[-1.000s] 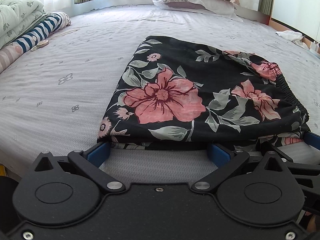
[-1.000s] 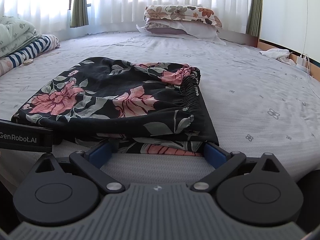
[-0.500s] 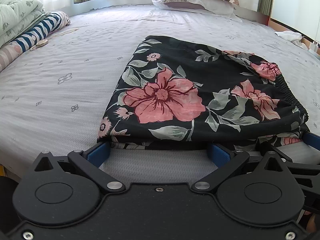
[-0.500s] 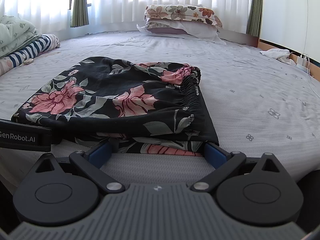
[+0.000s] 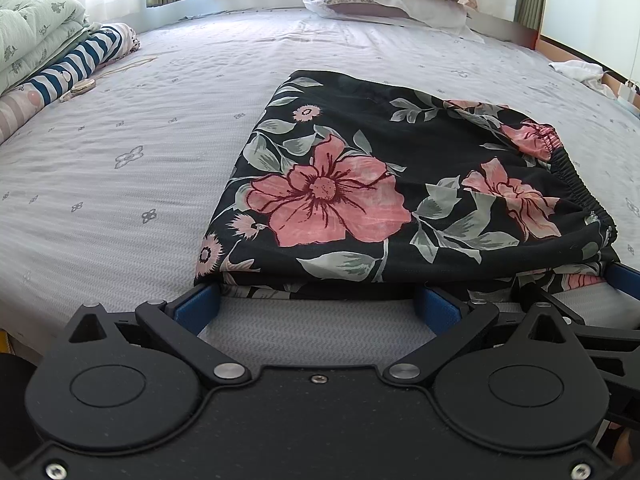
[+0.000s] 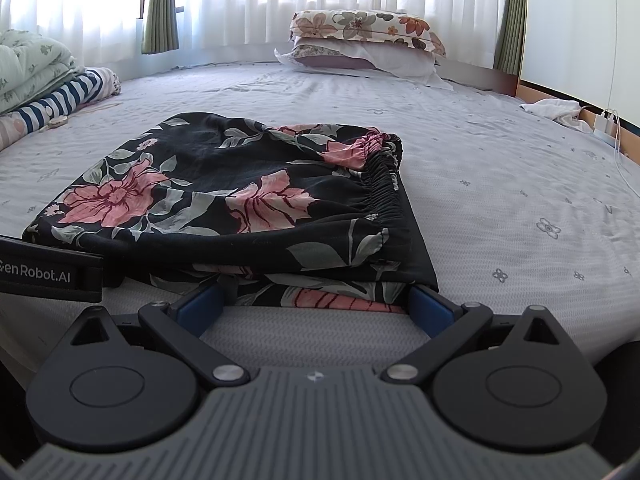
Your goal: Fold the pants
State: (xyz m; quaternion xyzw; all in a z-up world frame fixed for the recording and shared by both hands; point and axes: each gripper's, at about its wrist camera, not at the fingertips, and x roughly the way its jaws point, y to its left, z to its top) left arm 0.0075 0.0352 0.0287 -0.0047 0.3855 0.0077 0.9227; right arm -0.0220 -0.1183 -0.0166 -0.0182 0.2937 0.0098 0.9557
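Observation:
Black pants (image 5: pixel 360 184) with pink flowers lie folded in layers on the bed, elastic waistband (image 5: pixel 576 184) to the right. My left gripper (image 5: pixel 318 302) is open at the near left edge of the stack, and its blue fingertips (image 5: pixel 200 304) touch the fabric's hem. In the right wrist view the pants (image 6: pixel 224 200) sit straight ahead. My right gripper (image 6: pixel 314 304) is open at the near right corner, with blue fingertips (image 6: pixel 428 306) against the lowest layer. Whether the tips reach under the fabric is hidden. The left gripper's body (image 6: pixel 48 272) shows at the left.
The bed sheet (image 5: pixel 120 184) is pale grey with small flowers. Two stacked pillows (image 6: pixel 368 44) lie at the far end. A folded green quilt (image 5: pixel 32 32) and a striped roll (image 5: pixel 84 60) lie far left. A white cloth (image 6: pixel 552 110) and a charger cable (image 6: pixel 616 148) are far right.

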